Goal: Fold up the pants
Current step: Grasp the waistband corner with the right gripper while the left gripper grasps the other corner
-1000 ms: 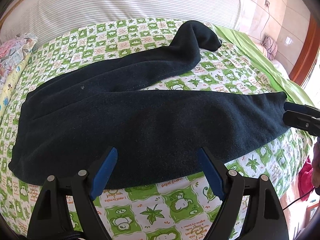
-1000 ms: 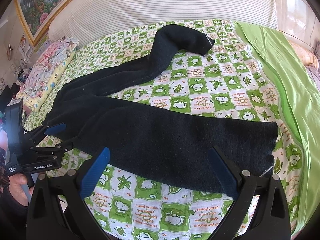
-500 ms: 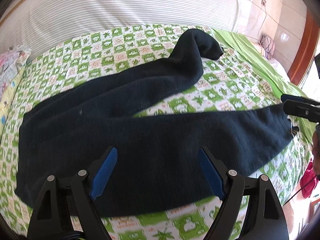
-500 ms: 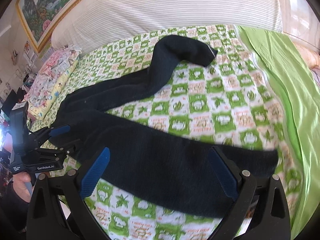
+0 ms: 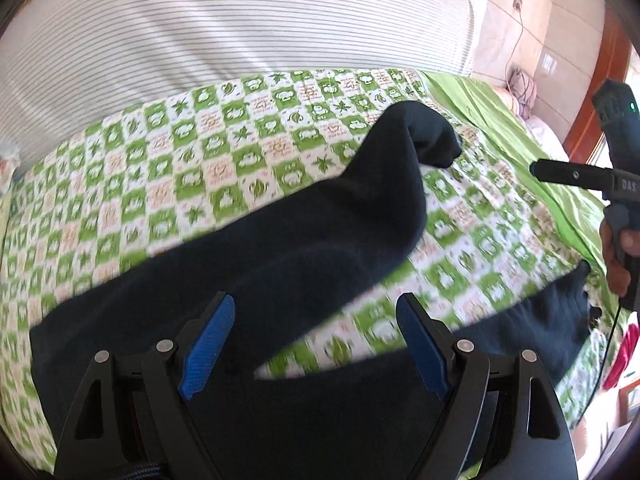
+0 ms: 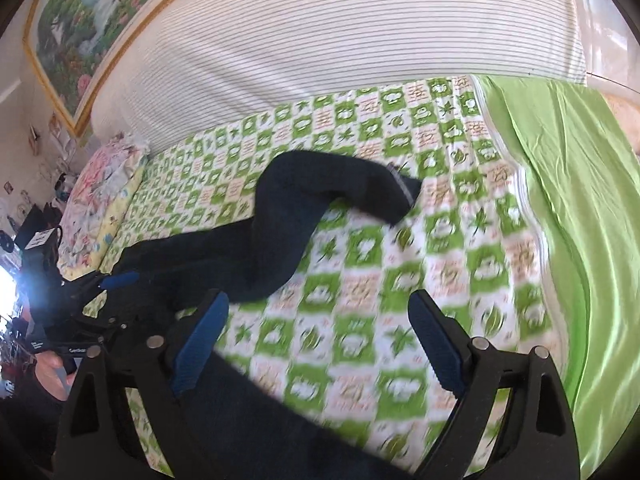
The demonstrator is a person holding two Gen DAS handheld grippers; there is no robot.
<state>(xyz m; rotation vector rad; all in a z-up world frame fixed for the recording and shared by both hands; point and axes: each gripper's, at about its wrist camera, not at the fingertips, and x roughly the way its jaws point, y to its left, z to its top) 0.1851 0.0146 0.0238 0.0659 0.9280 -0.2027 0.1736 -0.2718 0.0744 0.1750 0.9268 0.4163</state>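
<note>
Both tools, left tool (image 5: 316, 348) and right tool (image 6: 316, 344), gape wide over dark pants (image 5: 320, 232); labels unreadable.

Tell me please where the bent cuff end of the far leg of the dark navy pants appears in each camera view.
Left wrist view: the cuff end lies right of centre, in the upper half, on the green-and-white checked quilt.
Right wrist view: the cuff end lies near the centre, above the fingers.
Shared landmark: the white striped headboard cushion, behind the quilt in both views.
</note>
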